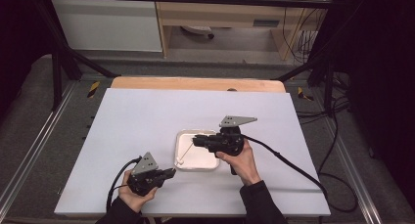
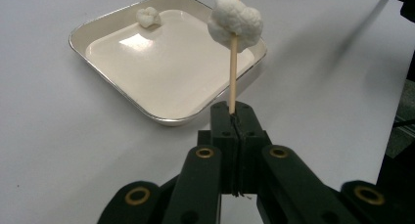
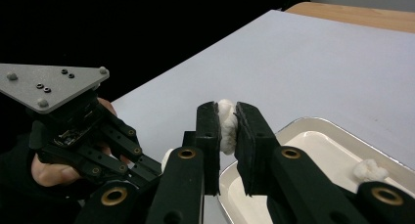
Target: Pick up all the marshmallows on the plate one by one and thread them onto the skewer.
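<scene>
Forearms in dark sleeves enter the high view from the bottom edge, each hand carrying a claw; left gripper (image 1: pixel 169 173) sits low over the white table (image 1: pixel 137 116), just left of and below the tray (image 1: pixel 180 136); right gripper (image 1: pixel 195 141) reaches leftward over the tray's upper part; a thin skewer (image 1: pixel 185 152) slants across the tray from the left claw's side, a small white lump at its lower end; jaw states are too small to read from up here.

Black jaws rise from the bottom of the left gripper view, pressed together and clamped on the skewer's (image 2: pixel 233 77) lower end; the stick stands upright from the pads; one marshmallow (image 2: pixel 235 22) is threaded on it, well above the jaw tips and clear of them; behind lies the tray (image 2: pixel 112 94), with a second marshmallow (image 2: pixel 148 16) resting loose in its far corner.

Right gripper view: its own jaws (image 3: pixel 227 131) stand nearly together, clamped on a white marshmallow (image 3: pixel 226 123), which is squeezed between the pads and bulges above them; tray rim (image 3: pixel 313 123) lies below and to the right, another marshmallow piece (image 3: pixel 369 171) lying inside it, apart from the claw; left gripper (image 3: pixel 161 163) and its hand (image 3: pixel 49 170) show at left, close beside the right claw.
</scene>
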A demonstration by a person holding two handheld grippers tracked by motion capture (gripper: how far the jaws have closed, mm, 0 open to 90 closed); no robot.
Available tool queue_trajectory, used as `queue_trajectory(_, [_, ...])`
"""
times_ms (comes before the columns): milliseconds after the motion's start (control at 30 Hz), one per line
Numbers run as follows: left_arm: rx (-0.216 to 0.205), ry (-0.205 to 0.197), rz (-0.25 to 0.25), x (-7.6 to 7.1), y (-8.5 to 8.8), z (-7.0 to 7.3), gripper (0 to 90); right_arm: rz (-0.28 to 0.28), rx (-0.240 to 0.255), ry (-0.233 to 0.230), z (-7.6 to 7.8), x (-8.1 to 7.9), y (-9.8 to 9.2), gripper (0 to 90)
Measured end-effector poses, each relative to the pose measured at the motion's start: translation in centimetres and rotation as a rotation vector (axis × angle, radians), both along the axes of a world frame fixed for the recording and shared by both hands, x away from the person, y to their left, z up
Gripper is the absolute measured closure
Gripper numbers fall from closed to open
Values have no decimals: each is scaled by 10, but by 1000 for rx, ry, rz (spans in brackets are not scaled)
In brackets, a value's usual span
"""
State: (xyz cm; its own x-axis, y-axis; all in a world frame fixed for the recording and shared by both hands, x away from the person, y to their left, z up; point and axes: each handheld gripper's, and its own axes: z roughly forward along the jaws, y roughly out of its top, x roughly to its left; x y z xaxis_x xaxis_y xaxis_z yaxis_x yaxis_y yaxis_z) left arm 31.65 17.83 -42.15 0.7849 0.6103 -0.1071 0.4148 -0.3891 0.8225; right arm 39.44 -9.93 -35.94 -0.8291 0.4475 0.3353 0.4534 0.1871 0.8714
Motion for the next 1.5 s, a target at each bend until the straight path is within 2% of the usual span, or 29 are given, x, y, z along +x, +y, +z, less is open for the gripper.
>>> queue_trajectory(300, [14, -6, -2, -1, -1, 0, 888, 19, -11, 12, -1, -1, 1, 811])
queue_trajectory(467, [24, -4, -2, 0, -1, 0, 888, 35, -2, 22, -2, -2, 2, 814])
queue_trajectory(867, [30, -8, 0, -1, -2, 0, 889, 41, -3, 33, -7, -4, 3, 815])
queue_trajectory(1300, [32, -30, 5, -4, -2, 4, 890, 49, 39, 59, -12, -5, -1, 815])
queue_trajectory(1500, [45, -34, 2, -4, -3, 3, 890, 54, 37, 62, -14, -6, 0, 816])
